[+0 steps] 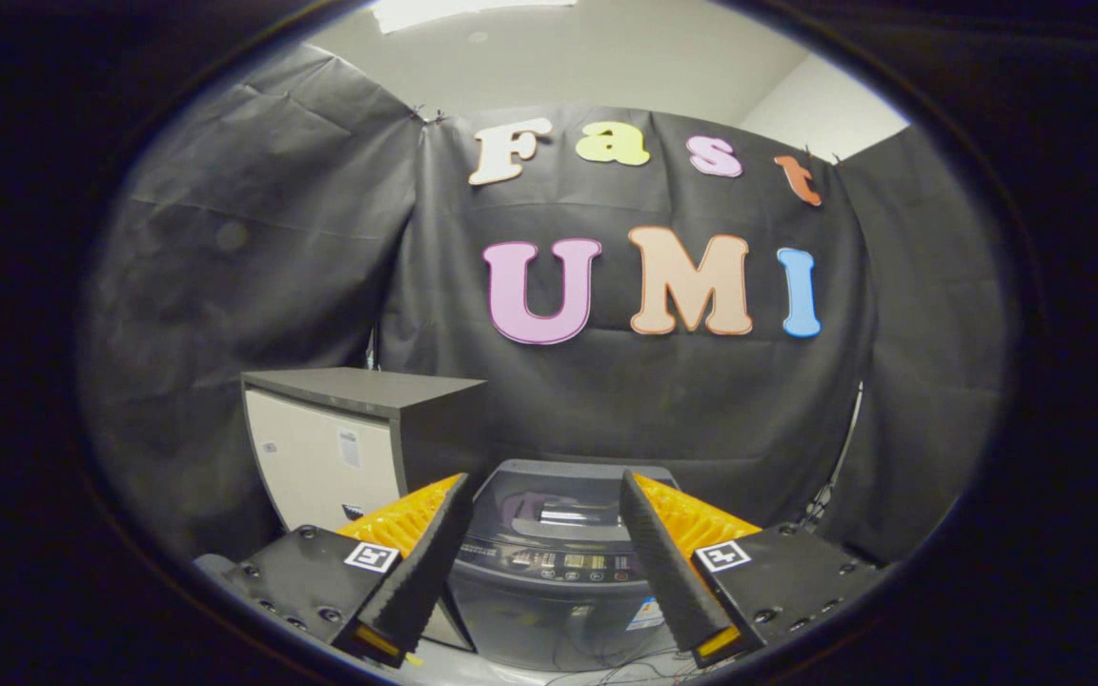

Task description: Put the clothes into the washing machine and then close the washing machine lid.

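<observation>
A dark grey top-loading washing machine (549,610) stands on the floor against the booth's black cloth wall, straight ahead of me and lower than the fingers. Its tinted lid (559,510) appears to lie flat on top, with a strip of lit controls (559,564) along the front edge. My gripper (544,478) is open and nothing is between the fingers. The machine shows through the gap, some way beyond the fingertips. Both fingers frame it, one on each side.
A low cabinet (349,443) with a pale front and dark top stands just left of the machine, close beside it. Thin cables (625,669) lie on the floor at the machine's foot. Black cloth closes the booth behind and on both sides.
</observation>
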`<state>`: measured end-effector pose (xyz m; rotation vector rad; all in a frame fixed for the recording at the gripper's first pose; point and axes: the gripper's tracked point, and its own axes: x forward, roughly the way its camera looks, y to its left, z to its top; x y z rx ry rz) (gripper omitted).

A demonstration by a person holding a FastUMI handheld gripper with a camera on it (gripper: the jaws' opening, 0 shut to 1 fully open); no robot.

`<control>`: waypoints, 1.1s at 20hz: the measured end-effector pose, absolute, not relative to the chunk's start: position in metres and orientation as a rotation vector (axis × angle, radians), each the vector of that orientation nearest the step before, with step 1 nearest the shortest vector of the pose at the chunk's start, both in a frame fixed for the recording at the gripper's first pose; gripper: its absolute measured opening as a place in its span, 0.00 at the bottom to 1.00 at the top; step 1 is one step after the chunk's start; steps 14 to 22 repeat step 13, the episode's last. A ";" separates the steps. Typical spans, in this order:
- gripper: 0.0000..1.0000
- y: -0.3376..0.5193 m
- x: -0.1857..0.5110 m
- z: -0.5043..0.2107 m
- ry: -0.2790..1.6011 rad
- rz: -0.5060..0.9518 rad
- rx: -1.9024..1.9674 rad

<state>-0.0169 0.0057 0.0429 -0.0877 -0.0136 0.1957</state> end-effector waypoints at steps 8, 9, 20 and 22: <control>0.97 0.011 -0.026 0.072 -0.166 0.179 -0.052; 0.97 0.009 -0.027 0.076 -0.184 0.174 -0.043; 0.97 0.005 -0.028 0.079 -0.186 0.168 -0.003; 0.97 0.005 -0.028 0.079 -0.186 0.168 -0.003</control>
